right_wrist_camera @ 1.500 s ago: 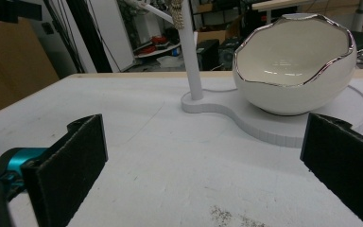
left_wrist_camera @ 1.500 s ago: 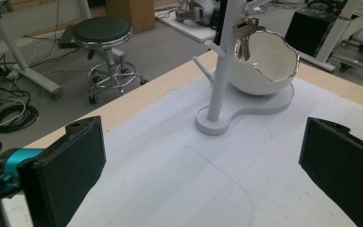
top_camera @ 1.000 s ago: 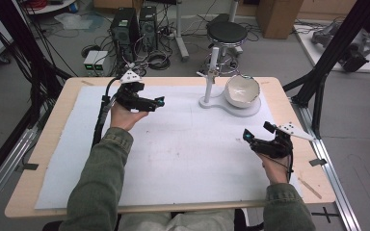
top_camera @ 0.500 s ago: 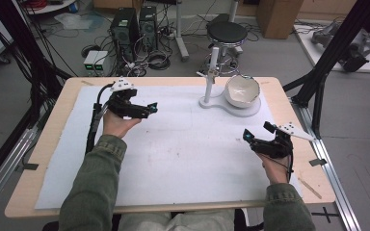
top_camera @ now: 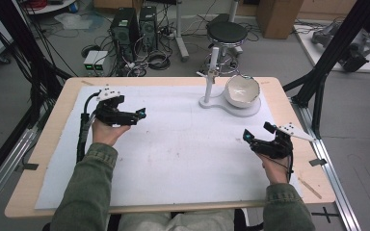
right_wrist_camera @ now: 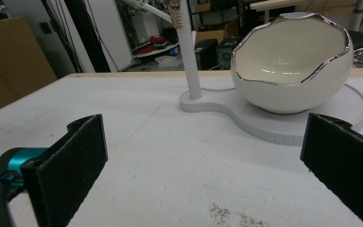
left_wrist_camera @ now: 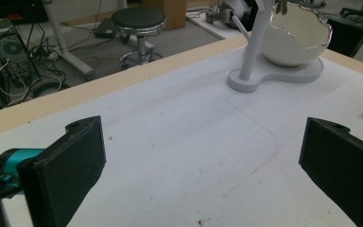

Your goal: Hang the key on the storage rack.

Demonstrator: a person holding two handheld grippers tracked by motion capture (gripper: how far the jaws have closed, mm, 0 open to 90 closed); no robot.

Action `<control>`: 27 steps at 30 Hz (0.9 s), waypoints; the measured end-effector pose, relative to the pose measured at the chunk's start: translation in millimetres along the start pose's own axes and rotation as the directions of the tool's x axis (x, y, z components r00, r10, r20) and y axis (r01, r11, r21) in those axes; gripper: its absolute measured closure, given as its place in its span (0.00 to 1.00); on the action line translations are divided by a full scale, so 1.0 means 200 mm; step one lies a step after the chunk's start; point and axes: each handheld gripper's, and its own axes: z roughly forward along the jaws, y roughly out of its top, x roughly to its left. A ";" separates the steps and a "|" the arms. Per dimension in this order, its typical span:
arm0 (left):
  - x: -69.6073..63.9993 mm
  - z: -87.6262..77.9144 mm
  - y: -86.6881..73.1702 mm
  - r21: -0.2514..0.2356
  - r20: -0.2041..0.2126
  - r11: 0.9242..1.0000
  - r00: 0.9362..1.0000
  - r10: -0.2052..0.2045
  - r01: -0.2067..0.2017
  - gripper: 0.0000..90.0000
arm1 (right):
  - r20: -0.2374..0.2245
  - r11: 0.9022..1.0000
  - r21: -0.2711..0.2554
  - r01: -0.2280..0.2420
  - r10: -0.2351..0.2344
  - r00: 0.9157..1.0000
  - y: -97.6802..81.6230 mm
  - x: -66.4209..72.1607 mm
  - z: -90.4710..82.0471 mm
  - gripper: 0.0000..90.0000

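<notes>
A white egg-shaped bowl with a silver rim (top_camera: 242, 90) (right_wrist_camera: 288, 71) (left_wrist_camera: 295, 40) sits on a flat white base (top_camera: 221, 105) at the far right of the table. A thin white post (top_camera: 212, 72) (right_wrist_camera: 189, 61) rises from the same base. My left gripper (top_camera: 137, 115) (left_wrist_camera: 203, 156) hovers over the left of the white mat, open and empty, pointing right toward the stand. My right gripper (top_camera: 256, 131) (right_wrist_camera: 203, 161) is low near the mat's right edge, open and empty, a short way in front of the bowl.
A white mat (top_camera: 183, 154) covers most of the wooden table (top_camera: 53, 139). A small beaded chain (right_wrist_camera: 175, 12) hangs from the post's arm. A black stool (top_camera: 226, 33), computer towers (top_camera: 135, 29) and cables stand on the floor beyond the far edge.
My left gripper has drifted left and a little toward the person. The right gripper has stayed where it was.
</notes>
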 end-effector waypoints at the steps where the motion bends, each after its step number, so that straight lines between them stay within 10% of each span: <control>1: 0.00 -0.02 -0.01 -0.010 -0.006 1.000 1.000 0.004 -0.004 0.02 | 0.001 1.000 0.000 -0.004 0.004 1.000 0.00 0.00 0.00 0.00; 27: 0.09 -0.23 -0.19 -0.010 -0.089 0.998 0.994 -0.058 0.058 0.02 | 0.003 1.000 0.005 -0.001 0.001 1.000 -0.01 0.00 0.00 0.00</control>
